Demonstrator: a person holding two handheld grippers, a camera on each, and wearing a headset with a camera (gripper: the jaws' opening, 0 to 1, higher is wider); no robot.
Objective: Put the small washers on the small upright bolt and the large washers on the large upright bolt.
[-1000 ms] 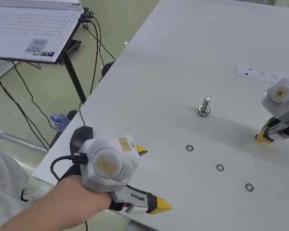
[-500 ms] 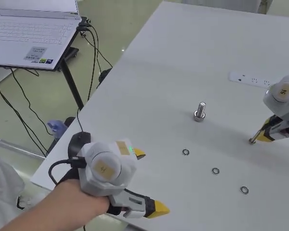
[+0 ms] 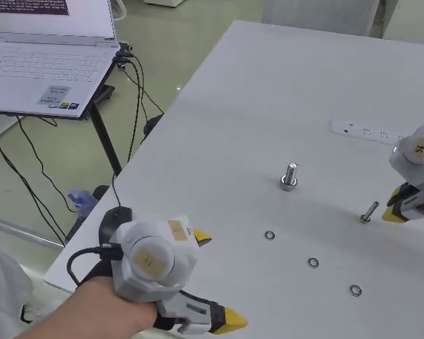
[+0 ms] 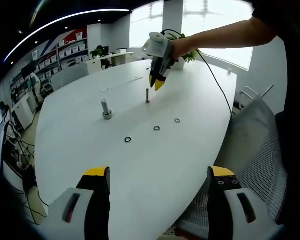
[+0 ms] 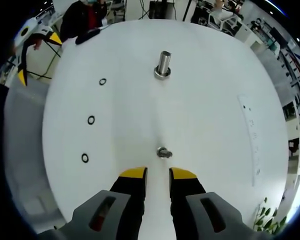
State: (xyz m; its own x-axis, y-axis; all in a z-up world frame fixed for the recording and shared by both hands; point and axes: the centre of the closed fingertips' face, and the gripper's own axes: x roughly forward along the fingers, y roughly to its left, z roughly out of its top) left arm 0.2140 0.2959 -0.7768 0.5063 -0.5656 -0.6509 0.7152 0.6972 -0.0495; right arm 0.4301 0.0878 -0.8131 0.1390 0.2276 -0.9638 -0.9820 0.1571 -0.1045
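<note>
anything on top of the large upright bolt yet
Nothing sits on top of the large bolt; its shank stands bare. Three washers lie flat on the table, apart from it. Whether its wide base is a head or a washer, I cannot tell.

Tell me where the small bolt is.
In the head view the small bolt stands on the table at right, just ahead of the right gripper, right of the large bolt.
</note>
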